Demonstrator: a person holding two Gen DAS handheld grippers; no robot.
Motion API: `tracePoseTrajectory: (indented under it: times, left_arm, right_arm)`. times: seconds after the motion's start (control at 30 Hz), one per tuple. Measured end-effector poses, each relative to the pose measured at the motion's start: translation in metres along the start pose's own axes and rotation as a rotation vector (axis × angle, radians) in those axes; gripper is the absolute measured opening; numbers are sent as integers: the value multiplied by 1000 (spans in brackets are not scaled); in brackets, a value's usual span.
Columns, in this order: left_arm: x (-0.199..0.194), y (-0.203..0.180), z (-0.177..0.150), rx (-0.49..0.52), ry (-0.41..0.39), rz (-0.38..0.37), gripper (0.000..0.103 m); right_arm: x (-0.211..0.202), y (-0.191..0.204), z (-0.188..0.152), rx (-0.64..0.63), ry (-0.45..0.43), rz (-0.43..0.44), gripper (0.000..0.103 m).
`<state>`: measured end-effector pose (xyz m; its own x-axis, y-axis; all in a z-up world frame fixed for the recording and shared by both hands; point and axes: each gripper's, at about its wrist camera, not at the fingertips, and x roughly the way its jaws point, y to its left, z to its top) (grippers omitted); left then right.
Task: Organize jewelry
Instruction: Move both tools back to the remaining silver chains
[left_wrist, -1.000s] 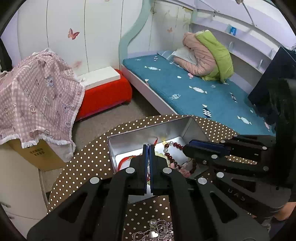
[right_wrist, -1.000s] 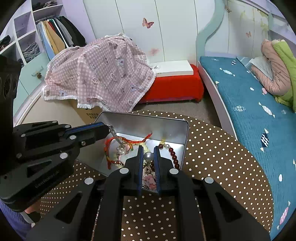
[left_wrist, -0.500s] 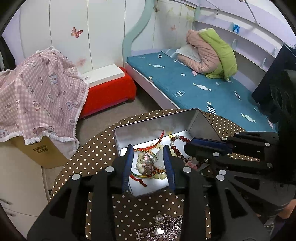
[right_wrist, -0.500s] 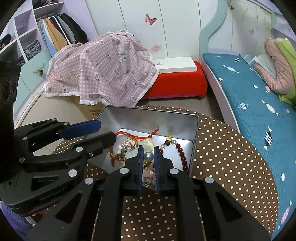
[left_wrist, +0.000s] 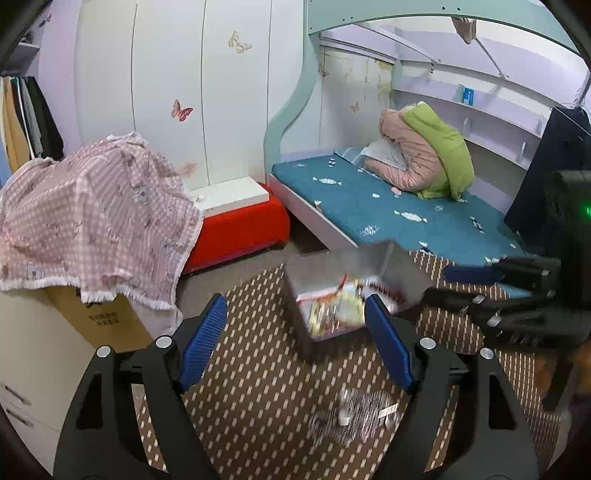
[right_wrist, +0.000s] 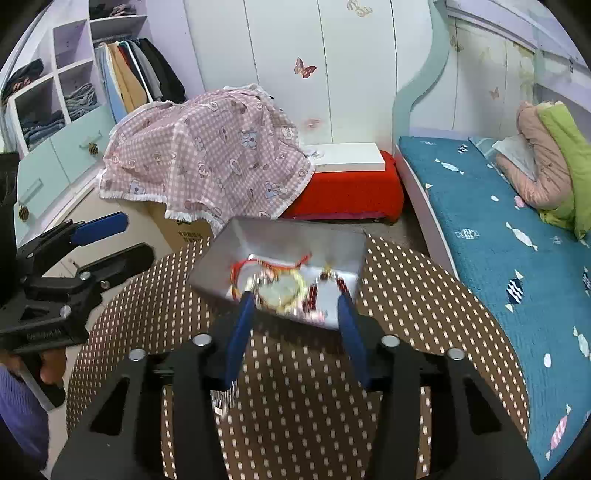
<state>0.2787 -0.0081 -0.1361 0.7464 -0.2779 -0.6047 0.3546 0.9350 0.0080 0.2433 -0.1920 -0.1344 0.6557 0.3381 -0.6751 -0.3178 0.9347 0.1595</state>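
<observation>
A silver metal tin (left_wrist: 397, 267) (right_wrist: 273, 240) sits on the round brown polka-dot table (left_wrist: 258, 384) (right_wrist: 295, 406). It holds red cord bracelets (right_wrist: 258, 264), a pale bead bracelet (right_wrist: 280, 291) and dark red beads (right_wrist: 314, 295), all blurred by motion. A silver chain piece (left_wrist: 354, 413) (right_wrist: 221, 400) lies on the table in front of the tin. My left gripper (left_wrist: 295, 339) is open and empty, above the table before the tin. My right gripper (right_wrist: 295, 332) is open and empty, at the tin's near edge.
A pink checked cloth (right_wrist: 207, 155) covers a cardboard box (left_wrist: 99, 317) left of the table. A red bench (right_wrist: 351, 188) with a white box stands behind. A bed with a teal mattress (right_wrist: 509, 258) lies to the right. A wardrobe (right_wrist: 55, 92) stands at far left.
Both grippers have opened wide and pulled back and up from the tin. The right gripper has let go of the pearl piece it held. The left gripper's jaws widened further.
</observation>
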Motion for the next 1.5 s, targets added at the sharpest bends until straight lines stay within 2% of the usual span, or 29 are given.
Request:
tracePoseTrajectory:
  times: [0.1, 0.33, 0.4, 0.67, 0.7, 0.73, 0.8, 0.87, 1.03, 1.13, 1.2, 1.33, 1.5]
  left_arm:
    - [-8, 4, -22, -2, 17, 5, 78]
    - [-5, 6, -71, -53, 92, -20, 78]
    - [-3, 2, -79, -56, 111, -36, 78]
    - [16, -15, -101, -27, 182, -19, 77]
    - [19, -16, -102, -30, 193, -20, 74]
    - [23, -17, -104, -26, 210, -24, 64]
    - [30, -19, -105, -19, 245, -40, 56]
    - [32, -23, -106, -1, 244, -37, 53]
    - [34, -26, -101, 8, 256, -74, 2]
    - [27, -26, -97, 12, 252, -78, 2]
    - [15, -17, -89, -32, 231, -130, 2]
    - [-21, 2, -65, -83, 140, -139, 2]
    - [-64, 15, -38, -80, 27, -109, 2]
  right_arm:
    - [-5, 3, -19, -2, 11, 15, 47]
    - [-6, 17, -57, -28, 34, -24, 54]
    - [-3, 21, -66, -25, 46, -22, 55]
    - [5, 31, -86, -11, 81, -3, 58]
    - [5, 30, -87, -6, 83, -2, 59]
    - [5, 29, -87, -2, 85, -2, 59]
    - [4, 28, -87, 2, 83, -5, 60]
    - [4, 26, -86, 13, 85, -1, 60]
    - [5, 23, -86, 19, 89, 3, 60]
    - [8, 26, -85, 16, 95, 4, 60]
    - [9, 28, -83, 13, 96, 7, 60]
    - [12, 31, -81, 9, 101, 12, 60]
    - [20, 42, -81, -14, 121, 18, 60]
